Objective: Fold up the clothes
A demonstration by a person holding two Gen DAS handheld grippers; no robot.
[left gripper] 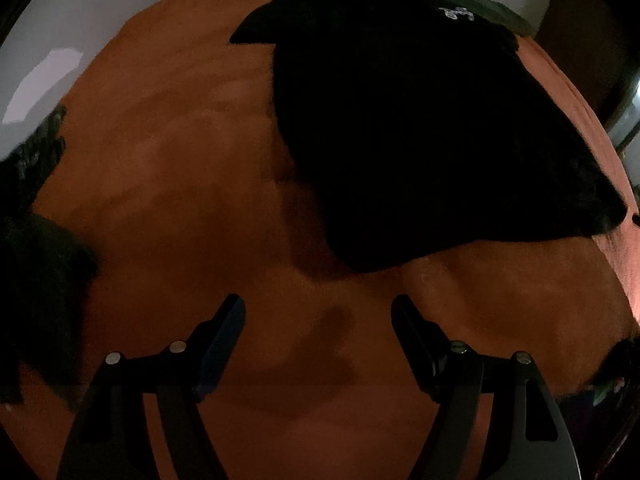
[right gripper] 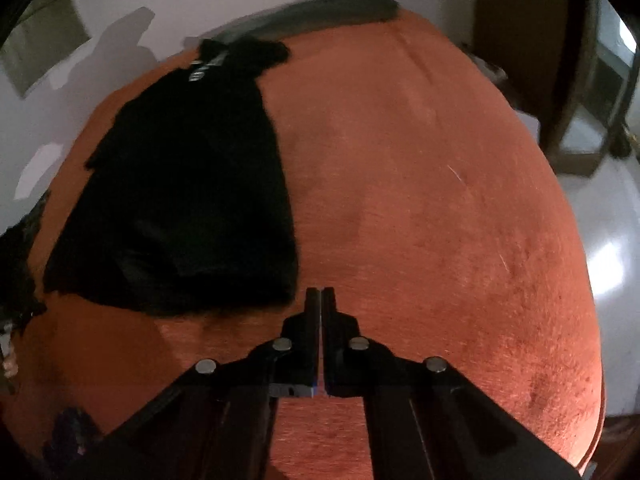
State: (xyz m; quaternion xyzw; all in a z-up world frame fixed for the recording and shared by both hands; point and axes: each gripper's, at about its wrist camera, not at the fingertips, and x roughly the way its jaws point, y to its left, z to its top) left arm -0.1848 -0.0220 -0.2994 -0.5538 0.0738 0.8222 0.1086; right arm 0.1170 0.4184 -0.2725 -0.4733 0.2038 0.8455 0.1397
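Black shirt (left gripper: 420, 128) lies flat on the orange surface (left gripper: 160, 200), long axis running away from both cameras, collar end farthest, its white chest print unreadable; left claw (left gripper: 318, 316) released and empty, right claw (right gripper: 322, 294) clenched on nothing.

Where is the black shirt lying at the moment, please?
The black shirt lies flat on the orange cover, upper right in the left wrist view and left of centre in the right wrist view, its collar end beside a grey-green cloth.

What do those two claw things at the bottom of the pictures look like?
Both are matte black two-finger grippers: the left gripper and right gripper have flat, straight fingers on angular linkage arms with round silver screw heads. Blue pads line the inner finger faces.
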